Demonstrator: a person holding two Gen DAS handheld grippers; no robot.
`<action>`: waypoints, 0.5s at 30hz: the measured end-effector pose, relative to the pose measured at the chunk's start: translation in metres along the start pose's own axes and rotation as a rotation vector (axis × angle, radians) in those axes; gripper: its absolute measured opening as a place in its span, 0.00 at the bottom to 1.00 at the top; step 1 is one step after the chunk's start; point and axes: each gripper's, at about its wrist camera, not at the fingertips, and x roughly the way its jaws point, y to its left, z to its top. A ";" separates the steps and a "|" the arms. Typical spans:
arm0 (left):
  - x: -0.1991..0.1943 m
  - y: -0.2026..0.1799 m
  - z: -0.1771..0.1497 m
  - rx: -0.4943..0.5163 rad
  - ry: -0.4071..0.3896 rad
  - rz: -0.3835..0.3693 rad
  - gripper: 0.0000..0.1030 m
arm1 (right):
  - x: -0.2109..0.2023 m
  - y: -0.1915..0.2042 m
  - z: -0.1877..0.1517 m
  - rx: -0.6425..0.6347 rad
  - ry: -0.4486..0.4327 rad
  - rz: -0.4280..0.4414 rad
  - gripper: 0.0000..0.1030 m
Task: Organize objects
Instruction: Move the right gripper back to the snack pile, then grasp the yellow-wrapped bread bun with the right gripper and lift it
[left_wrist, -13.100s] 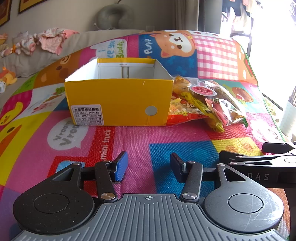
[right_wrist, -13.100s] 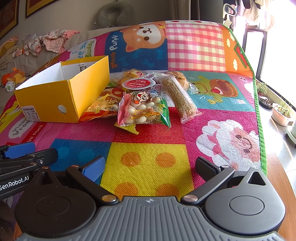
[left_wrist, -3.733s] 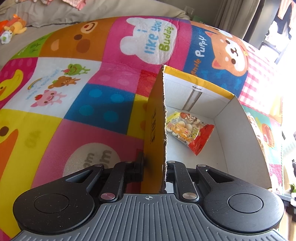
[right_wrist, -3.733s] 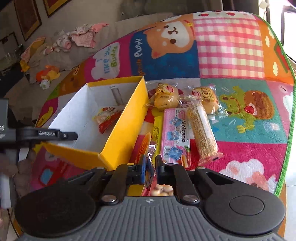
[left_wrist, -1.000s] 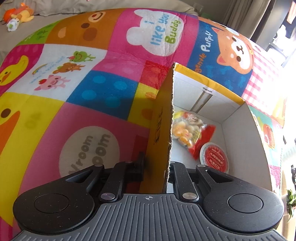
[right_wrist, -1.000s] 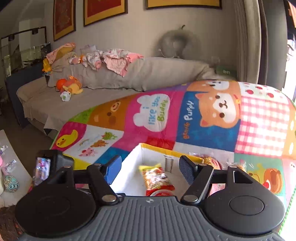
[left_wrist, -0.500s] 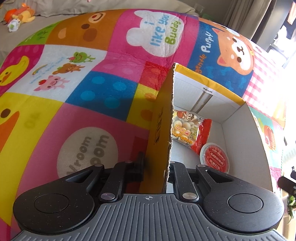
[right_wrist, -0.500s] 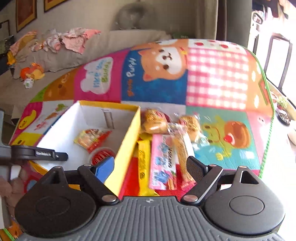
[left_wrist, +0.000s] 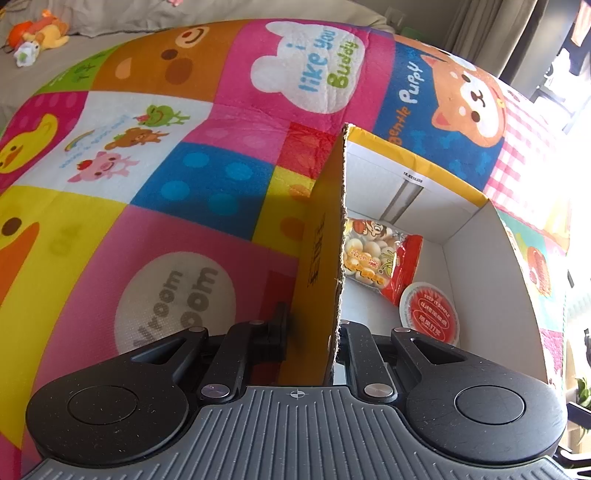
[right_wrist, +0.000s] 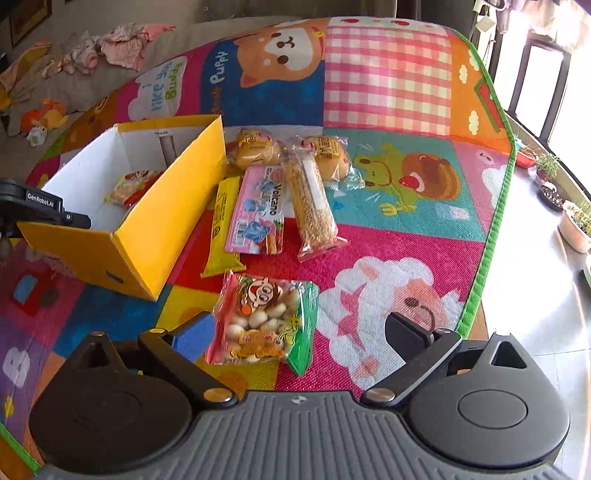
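Spreading across the whole scene, the patchwork play mat (right_wrist: 388, 85) carries your yellow cardboard box (right_wrist: 177, 206), whose near wall your left gripper (left_wrist: 314, 332) clamps tight. Inside the box lie a red-and-yellow snack bag (left_wrist: 376, 254) and a round red-lidded cup (left_wrist: 430, 314), touching. Your right gripper (right_wrist: 299, 334), its jaws just opening and now spread wide, hovers around a green-edged snack bag (right_wrist: 264, 321) on the mat beside the box, pads clear of it.

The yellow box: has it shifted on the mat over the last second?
No. The yellow box keeps its place beside the mat's "Vroom" patch, its wall clamped in the left tongs.
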 end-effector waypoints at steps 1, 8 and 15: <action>0.000 0.000 0.000 0.001 0.001 -0.002 0.14 | 0.002 0.001 -0.001 0.003 0.007 0.000 0.96; -0.001 0.000 -0.001 0.004 0.000 -0.003 0.14 | 0.011 -0.004 0.020 0.014 -0.060 -0.017 0.96; -0.001 0.005 0.000 -0.023 -0.004 -0.012 0.14 | 0.042 -0.020 0.065 0.037 -0.080 -0.017 0.82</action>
